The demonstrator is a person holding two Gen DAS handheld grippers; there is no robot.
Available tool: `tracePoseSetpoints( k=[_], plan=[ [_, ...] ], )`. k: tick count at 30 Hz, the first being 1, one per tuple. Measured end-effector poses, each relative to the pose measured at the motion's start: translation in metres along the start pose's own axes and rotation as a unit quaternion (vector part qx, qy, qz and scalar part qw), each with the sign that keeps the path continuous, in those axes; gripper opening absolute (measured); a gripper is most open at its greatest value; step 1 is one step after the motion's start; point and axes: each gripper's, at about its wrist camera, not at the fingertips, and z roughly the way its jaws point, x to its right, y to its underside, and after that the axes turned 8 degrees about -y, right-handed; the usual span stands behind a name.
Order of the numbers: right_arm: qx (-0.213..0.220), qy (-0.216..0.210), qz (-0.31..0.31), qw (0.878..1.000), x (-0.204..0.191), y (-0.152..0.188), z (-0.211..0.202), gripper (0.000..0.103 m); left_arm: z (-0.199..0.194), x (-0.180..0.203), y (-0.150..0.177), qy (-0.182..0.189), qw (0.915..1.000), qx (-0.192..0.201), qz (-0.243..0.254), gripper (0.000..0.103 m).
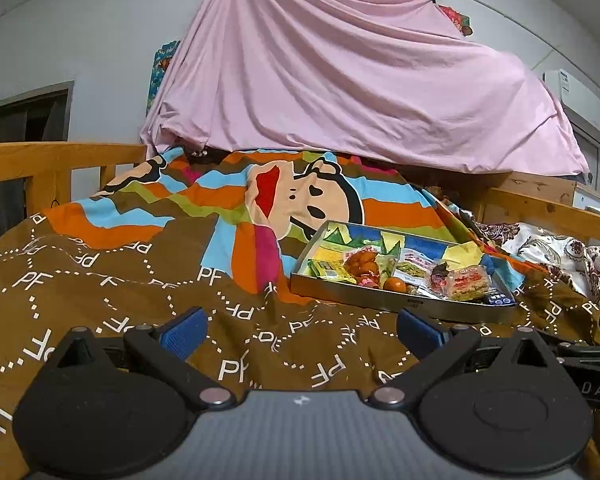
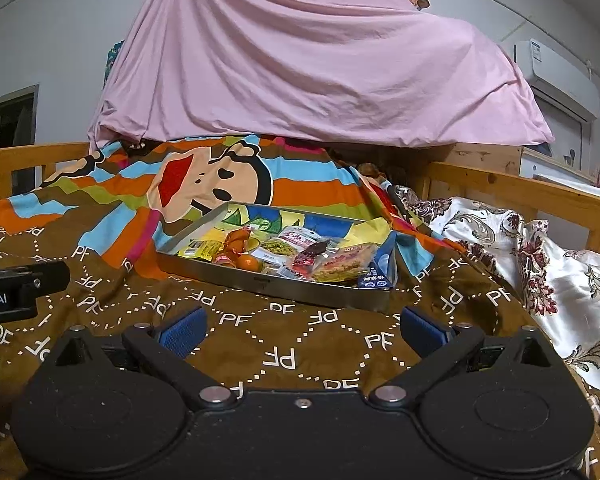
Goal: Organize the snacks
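Where the brown "PF"-printed blanket [image 2: 284, 344] meets its striped cartoon panel, a shallow metal tray [image 2: 268, 282] sits at mid-frame in the right wrist view and right of centre in the left wrist view [image 1: 396, 300]. Packed loosely inside are snack packets [image 2: 288, 246], a small orange fruit [image 2: 247, 263] and a red-and-yellow wrapped cake [image 2: 346, 264] near the tray's right end. Nothing lies on the blanket between the tray and either tool. Low in each frame, the left gripper [image 1: 300, 334] and right gripper [image 2: 302, 330] hover with blue pads spread wide, holding nothing. Right of the tray lies a floral quilt [image 2: 540, 264] against a wooden bed rail [image 2: 512, 188]. Behind, a pink sheet [image 2: 312, 64] drapes across the upper frame.
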Motion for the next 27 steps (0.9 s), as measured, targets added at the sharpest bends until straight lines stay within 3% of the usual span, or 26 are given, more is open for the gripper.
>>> tracePoseSetpoints(
  k=[27],
  plan=[
    [0.0, -0.001, -0.001, 1.0, 0.0007, 0.0021, 0.0012, 0.102, -0.0009, 0.0004, 0.0026, -0.001, 1.0, 0.002, 0.003, 0.103]
  ],
)
